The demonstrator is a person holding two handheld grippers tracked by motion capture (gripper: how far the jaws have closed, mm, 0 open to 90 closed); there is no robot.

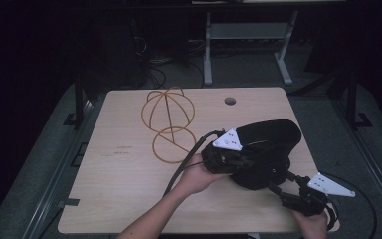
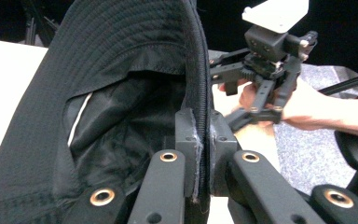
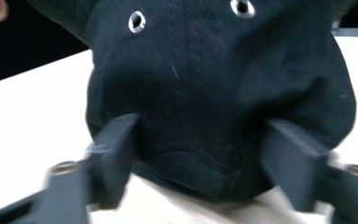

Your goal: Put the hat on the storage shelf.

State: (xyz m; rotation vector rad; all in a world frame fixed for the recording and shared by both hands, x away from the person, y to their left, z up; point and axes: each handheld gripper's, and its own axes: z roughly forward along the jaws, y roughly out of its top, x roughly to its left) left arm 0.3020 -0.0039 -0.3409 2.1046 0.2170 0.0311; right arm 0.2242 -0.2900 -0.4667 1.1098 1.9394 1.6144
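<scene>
Right gripper (image 1: pixel 280 190) sat nearest, at the near right edge of the light wooden table (image 1: pixel 129 199), jaws apart and not gripping, straddling the crown end of the black fabric bucket hat (image 1: pixel 268 149) without pressing it. Hat lay right of table centre, long axis running from near-centre out to far-right, crown with its metal eyelets facing the right gripper. Left gripper (image 1: pixel 238 159) was clenched on the hat's stitched brim edge. Farther left-back, the tan wire hat stand (image 1: pixel 168 124) lay on its side, apart from the hat.
</scene>
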